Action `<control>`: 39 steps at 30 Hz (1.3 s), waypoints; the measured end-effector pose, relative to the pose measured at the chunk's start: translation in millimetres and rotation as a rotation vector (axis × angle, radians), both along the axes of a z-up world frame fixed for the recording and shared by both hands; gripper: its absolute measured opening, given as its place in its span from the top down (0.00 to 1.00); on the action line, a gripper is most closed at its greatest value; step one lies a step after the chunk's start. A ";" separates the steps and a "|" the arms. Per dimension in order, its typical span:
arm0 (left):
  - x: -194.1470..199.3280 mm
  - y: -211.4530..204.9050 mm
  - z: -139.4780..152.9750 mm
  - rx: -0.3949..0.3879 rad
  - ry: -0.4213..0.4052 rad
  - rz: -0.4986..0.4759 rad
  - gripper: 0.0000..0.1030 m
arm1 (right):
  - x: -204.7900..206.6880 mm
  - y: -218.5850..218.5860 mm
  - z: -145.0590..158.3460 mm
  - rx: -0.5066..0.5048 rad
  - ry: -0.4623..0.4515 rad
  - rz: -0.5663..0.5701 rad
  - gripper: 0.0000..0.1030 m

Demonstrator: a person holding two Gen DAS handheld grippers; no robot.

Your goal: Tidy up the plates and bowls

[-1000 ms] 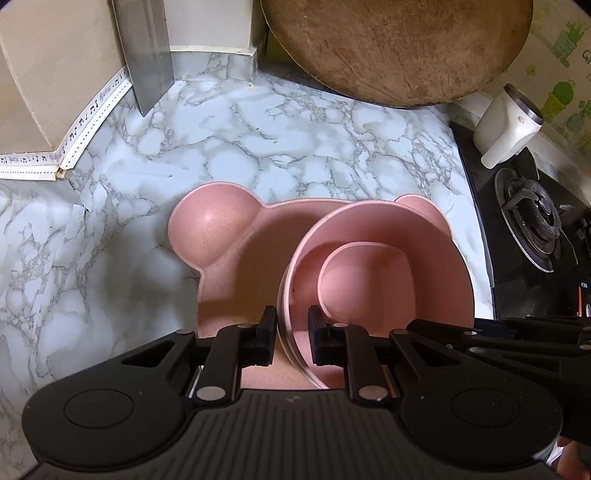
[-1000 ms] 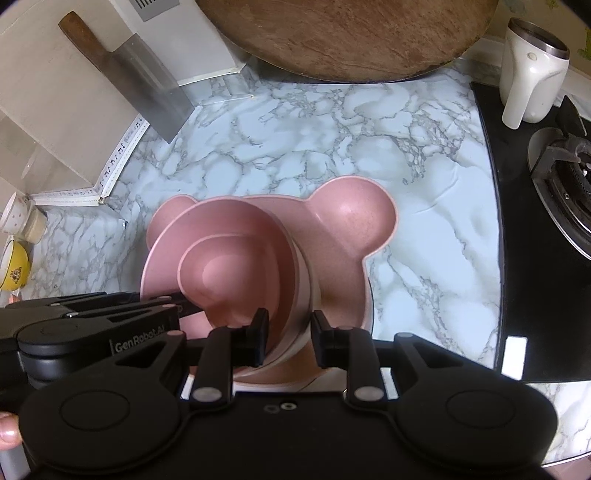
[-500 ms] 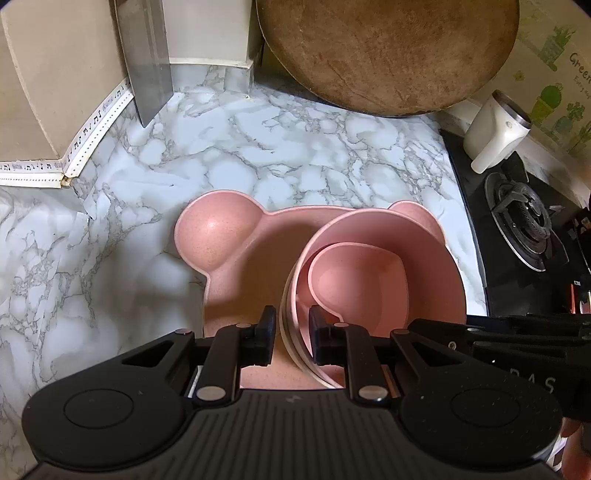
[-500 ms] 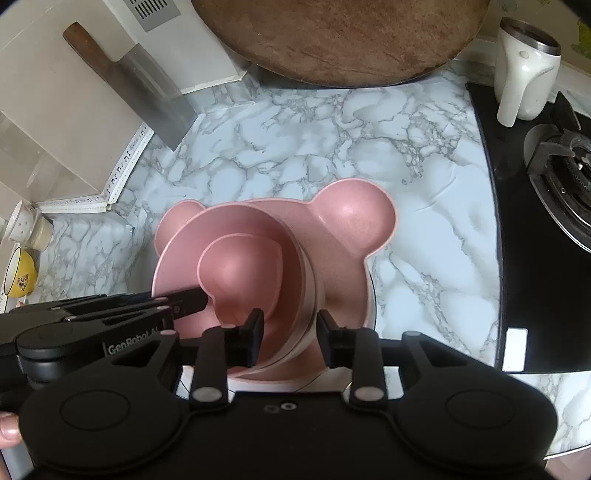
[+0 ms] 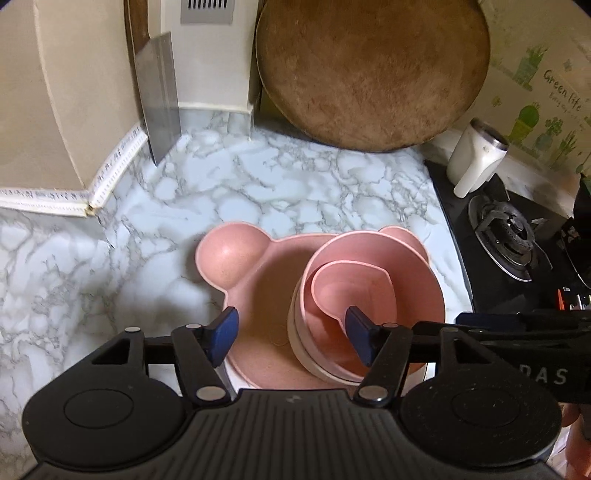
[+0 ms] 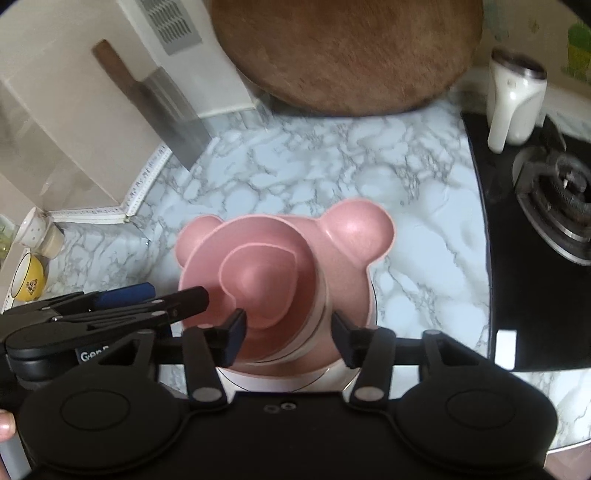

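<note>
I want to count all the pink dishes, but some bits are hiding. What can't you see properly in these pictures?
- Near edge of the bear-ear plate: covered by the left gripper in the left view.
- How many bowls are stacked: rims overlap and the right view is blurred.
- Yellow cup: cut off by the left edge, right view.

- From my left wrist camera, the bear-shaped plate (image 5: pixel 258 280) loses its near edge under the gripper body at six o'clock, and the stacked bowls (image 5: pixel 369 295) cover its right ear.
- The round wooden board (image 6: pixel 343 55) is cut by the frame at twelve o'clock in my right view.
- My right view is motion-blurred; the grey vent (image 6: pixel 168 26) slats smear.
- A yellow cup (image 6: pixel 29 282) at nine o'clock is too small to read its pattern.
</note>
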State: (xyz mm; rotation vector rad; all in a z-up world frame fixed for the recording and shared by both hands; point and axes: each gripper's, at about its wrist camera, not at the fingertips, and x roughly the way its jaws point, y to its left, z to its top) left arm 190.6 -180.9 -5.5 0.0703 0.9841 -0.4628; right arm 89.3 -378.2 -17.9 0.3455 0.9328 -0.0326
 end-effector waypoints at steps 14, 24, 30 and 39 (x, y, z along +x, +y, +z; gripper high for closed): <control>-39.0 45.8 21.9 -0.065 -0.145 0.020 0.33 | -62.5 30.0 23.9 -0.189 -0.293 0.083 0.16; -79.8 68.5 21.4 -0.125 -0.233 0.024 0.14 | -101.8 38.4 23.9 -0.193 -0.456 0.107 0.02; -99.3 76.5 23.7 -0.135 -0.297 0.043 0.00 | -114.7 43.7 20.8 -0.183 -0.484 0.118 0.00; -127.1 85.6 32.9 -0.123 -0.349 0.056 0.00 | -131.8 48.5 16.4 -0.169 -0.522 0.097 0.00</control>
